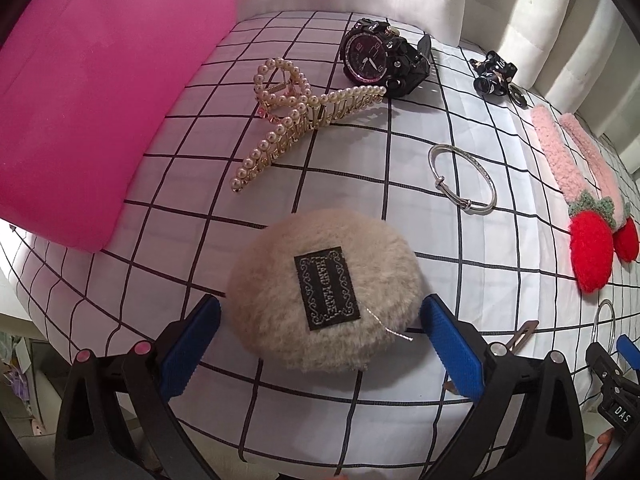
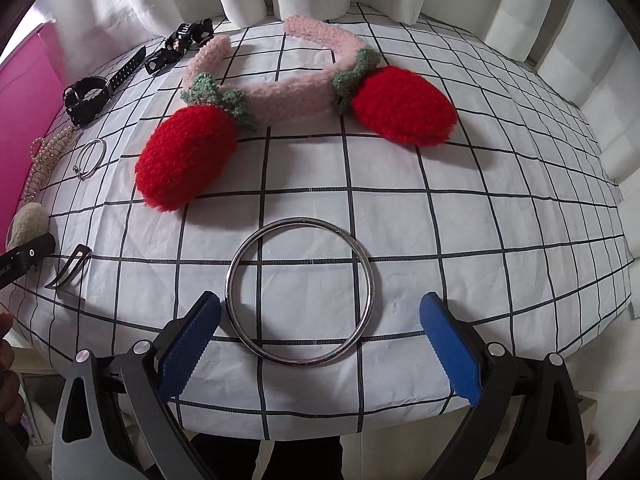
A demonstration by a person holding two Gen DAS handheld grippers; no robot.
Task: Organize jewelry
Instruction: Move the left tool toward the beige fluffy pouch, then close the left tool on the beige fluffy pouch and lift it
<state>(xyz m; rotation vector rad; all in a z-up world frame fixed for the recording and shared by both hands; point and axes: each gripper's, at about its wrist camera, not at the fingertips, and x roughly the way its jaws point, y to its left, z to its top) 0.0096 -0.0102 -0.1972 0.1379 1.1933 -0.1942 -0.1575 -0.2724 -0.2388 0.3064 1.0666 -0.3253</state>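
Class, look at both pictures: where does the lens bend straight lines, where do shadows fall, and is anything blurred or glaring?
Left wrist view: the grid lines of the checked cloth bow outward, the corners go dark, and the white padding at the top glares. Right wrist view: the same bulge; the strawberry headband and the metal ring cast soft shadows; both look sharp.

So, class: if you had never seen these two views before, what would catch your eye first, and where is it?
The red strawberry headband dominates the right wrist view, lying beyond a large metal ring on the grid cloth. In the left wrist view, a fluffy beige pouf sits between the open left gripper fingers, beside a pink cushion.
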